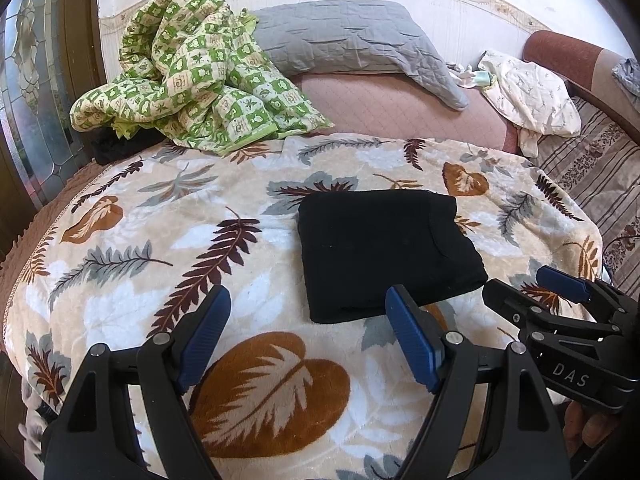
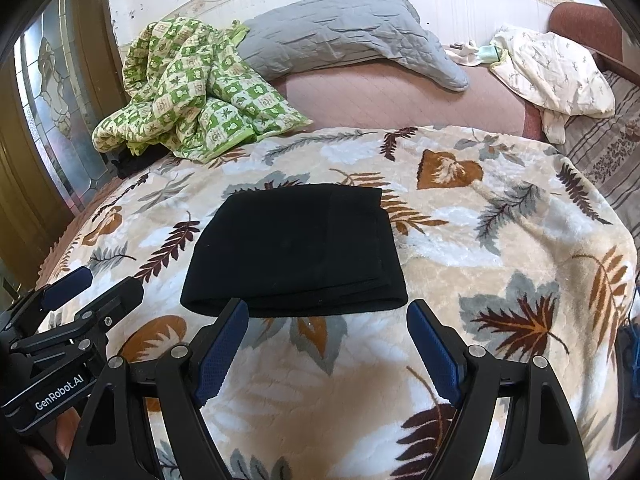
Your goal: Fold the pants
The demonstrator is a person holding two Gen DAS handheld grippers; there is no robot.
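The folded black pants [image 2: 294, 250] are seen just ahead of the right claw [image 2: 326, 346]; both it and the left claw [image 1: 308, 334] are held spread, empty.

A leaf-print blanket [image 1: 160, 248] covers the bed. Folded black pants [image 1: 384, 252] lie at its centre. A green checked quilt [image 1: 192, 80] sits at eleven o'clock.

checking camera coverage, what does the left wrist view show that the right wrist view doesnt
Only the left wrist view shows the right gripper from outside, with its DAS label. Only the right wrist view shows the left gripper, labelled GenRobot.AI. Both show the folded black pants lying free on the leaf-print blanket, the green checked quilt, the grey pillow, and both grippers open and empty.
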